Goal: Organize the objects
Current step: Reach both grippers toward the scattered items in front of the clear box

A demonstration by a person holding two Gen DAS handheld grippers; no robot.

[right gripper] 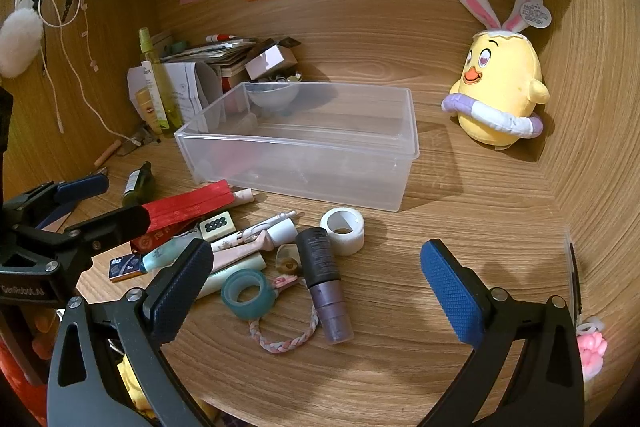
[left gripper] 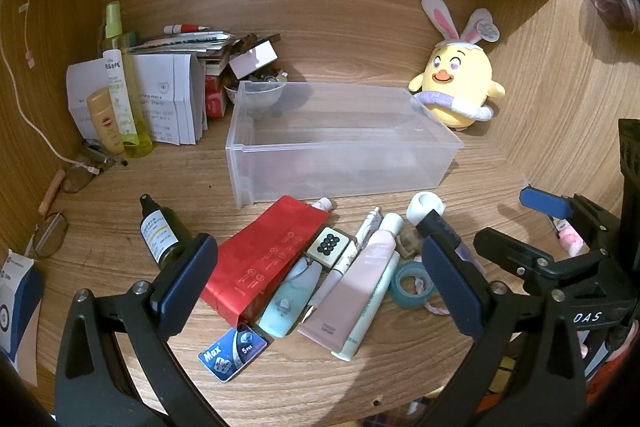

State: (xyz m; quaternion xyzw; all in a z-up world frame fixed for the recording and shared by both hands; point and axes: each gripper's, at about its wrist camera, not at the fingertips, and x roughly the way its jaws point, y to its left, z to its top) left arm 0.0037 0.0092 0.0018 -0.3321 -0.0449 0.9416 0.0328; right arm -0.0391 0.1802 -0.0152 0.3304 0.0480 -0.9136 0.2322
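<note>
A clear plastic bin stands empty on the wooden desk. In front of it lies a pile: a red pouch, a mahjong tile, a pink tube, a teal tape roll, a white tape roll, a dark purple bottle and a braided band. My left gripper is open above the pile. My right gripper is open above the purple bottle and teal tape.
A dark green dropper bottle lies left of the pile. A yellow chick plush stands at the back right. Bottles, papers and boxes crowd the back left corner. A blue Max box lies near the front edge.
</note>
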